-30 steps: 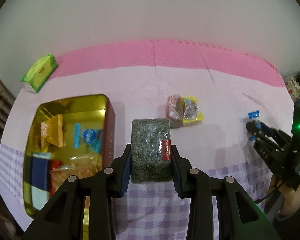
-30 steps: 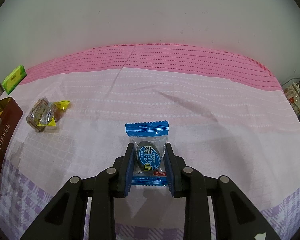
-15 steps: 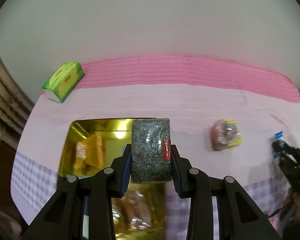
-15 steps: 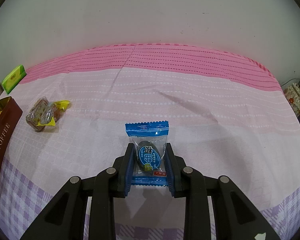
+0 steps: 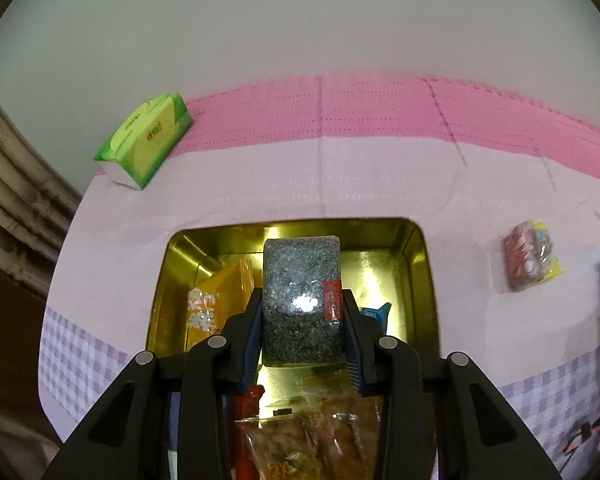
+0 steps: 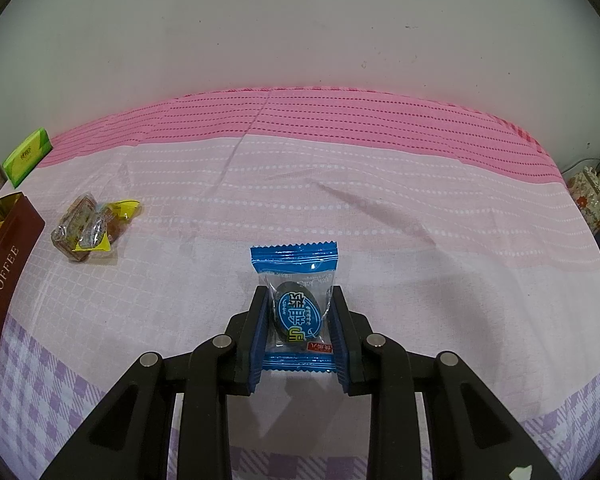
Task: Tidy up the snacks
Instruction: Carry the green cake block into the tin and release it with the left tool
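Note:
My left gripper [image 5: 302, 312] is shut on a dark speckled snack bar [image 5: 300, 284] with a red label, held over the open gold tin [image 5: 420, 264]. Inside the tin lie orange packets [image 5: 220, 292] and other wrapped snacks. In the right wrist view my right gripper [image 6: 300, 312] is shut on a blue-wrapped candy [image 6: 296, 276] just above the tablecloth. A small pile of clear and yellow wrapped snacks [image 6: 92, 224] lies on the cloth at the left, and shows in the left wrist view as the snack pile [image 5: 528, 256] right of the tin.
A green tissue pack [image 5: 148, 140] sits at the back left by the wall. The tin's brown side marked TOFFEE [image 6: 4, 280] stands at the left edge of the right wrist view. Clutter [image 6: 592, 196] sits beyond the table's right edge.
My left gripper carried the dark bar leftward, from beside the tin to over its inside. The right gripper and its blue candy kept still.

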`<state>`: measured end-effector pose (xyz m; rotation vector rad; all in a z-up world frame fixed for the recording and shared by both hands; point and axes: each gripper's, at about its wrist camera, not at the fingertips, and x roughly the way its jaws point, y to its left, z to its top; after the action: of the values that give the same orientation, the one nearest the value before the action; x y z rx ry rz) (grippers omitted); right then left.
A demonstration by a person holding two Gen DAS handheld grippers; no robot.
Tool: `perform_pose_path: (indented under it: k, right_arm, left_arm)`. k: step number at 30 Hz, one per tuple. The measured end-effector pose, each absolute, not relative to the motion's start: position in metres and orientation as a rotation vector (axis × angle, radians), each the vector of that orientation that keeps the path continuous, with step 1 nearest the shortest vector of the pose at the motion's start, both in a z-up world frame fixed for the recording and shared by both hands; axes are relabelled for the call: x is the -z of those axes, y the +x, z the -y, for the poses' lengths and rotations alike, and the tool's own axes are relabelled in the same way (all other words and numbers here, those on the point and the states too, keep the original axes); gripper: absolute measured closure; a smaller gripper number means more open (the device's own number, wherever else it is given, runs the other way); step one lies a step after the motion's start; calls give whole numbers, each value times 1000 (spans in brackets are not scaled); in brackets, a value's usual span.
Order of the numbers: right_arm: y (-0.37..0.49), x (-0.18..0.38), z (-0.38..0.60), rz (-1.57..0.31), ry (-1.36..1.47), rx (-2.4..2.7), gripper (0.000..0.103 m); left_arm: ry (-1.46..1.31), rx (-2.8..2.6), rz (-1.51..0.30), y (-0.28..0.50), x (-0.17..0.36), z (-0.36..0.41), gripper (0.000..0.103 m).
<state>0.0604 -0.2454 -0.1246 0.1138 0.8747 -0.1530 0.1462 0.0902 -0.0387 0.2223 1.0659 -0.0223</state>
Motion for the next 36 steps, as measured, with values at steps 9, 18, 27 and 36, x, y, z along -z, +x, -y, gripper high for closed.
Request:
perform_pose_path:
  k: [9,18,27,36]
  right_arm:
    - [61,125,246,-875,113,152,77]
    - [61,124,246,-875,113,151,77]
    - [61,124,246,-876,111,152,76]
    - [61,124,246,-876,109,153,76]
  left_arm:
    - [224,15,-1111,152,60,-98,67]
    - [227,-4,-1143,152,72,-105,66]
    - [232,-4,-1143,153,73,-103,66]
    - [259,1,-1111,149,61,-100,66]
